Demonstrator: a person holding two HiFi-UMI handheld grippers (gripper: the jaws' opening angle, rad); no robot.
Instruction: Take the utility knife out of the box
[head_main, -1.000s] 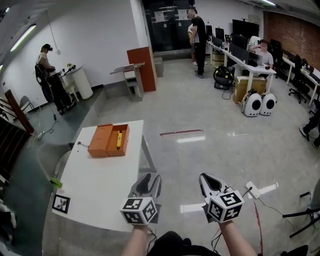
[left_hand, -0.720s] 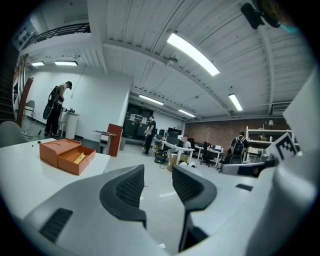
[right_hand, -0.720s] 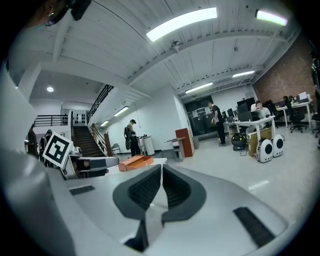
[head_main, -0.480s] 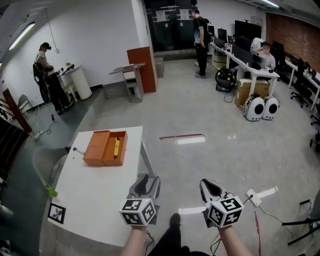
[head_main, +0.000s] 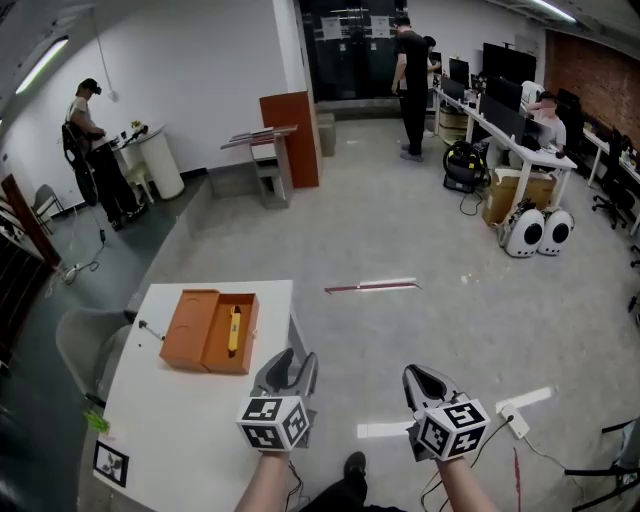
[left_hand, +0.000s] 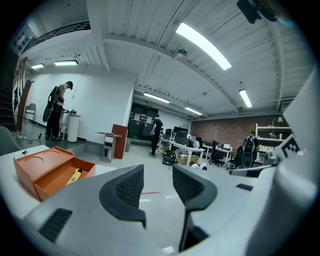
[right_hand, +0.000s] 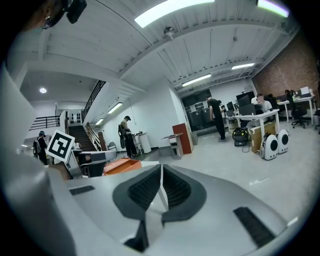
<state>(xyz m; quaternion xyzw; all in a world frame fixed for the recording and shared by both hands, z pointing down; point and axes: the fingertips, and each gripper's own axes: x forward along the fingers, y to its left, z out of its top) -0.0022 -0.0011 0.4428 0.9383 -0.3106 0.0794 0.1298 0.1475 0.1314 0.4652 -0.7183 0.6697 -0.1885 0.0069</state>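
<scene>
Head view: from above the person's forearms, facing forward and steeply down. The white table (head_main: 190, 420) is near at lower left, and the office floor recedes to the far desks.
Left gripper view: rides low on the left gripper (left_hand: 157, 175), facing almost level along its jaws, which fill the bottom of the frame. The ceiling fills the top.
Right gripper view: rides on the right gripper (right_hand: 161, 172) with the same low, almost level aim. Its jaws sit very near the lens.
Shared by all three: orange box (head_main: 210, 330), red-brown panel (head_main: 290, 140), person in black (head_main: 412, 90) by the dark doorway.
Cross sight: the left gripper view catches the right gripper at its right edge; the right gripper view catches the left gripper at its left edge.
</scene>
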